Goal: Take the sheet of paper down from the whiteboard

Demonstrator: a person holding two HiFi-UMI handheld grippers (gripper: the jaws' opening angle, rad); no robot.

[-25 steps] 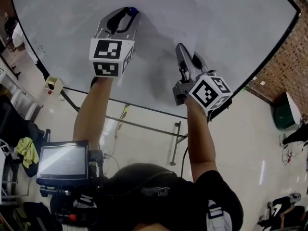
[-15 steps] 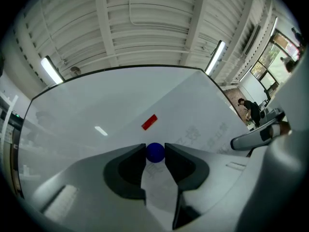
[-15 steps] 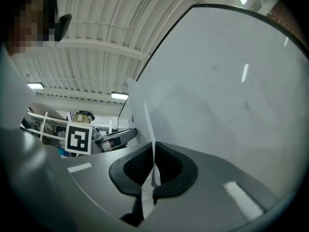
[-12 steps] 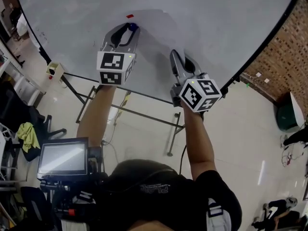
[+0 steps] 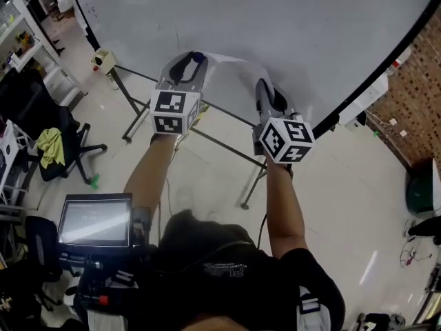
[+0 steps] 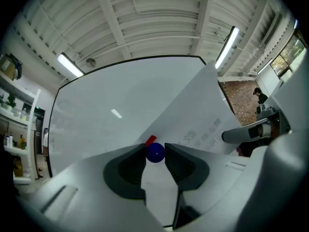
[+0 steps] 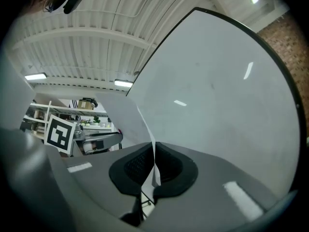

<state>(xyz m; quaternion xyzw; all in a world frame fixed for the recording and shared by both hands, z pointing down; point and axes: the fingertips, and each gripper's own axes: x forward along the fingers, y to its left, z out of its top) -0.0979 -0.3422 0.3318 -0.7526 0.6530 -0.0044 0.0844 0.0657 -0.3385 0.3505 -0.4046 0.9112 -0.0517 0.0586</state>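
Observation:
The white sheet of paper hangs off the whiteboard, stretched between my two grippers. My right gripper is shut on the paper's edge, which runs up and left from the jaws. My left gripper is shut on a round blue magnet, pinched between its pads. In the left gripper view the paper lies to the right in front of the whiteboard. A small red piece shows just behind the magnet.
The whiteboard stands on a metal frame over a pale floor. A monitor sits at the lower left. An office chair with a yellow cloth and shelves stand at the left. A brick wall is at the right.
Both grippers have come down and away from the board, the right with the paper, the left with the blue magnet. The red magnet on the board has left the head view.

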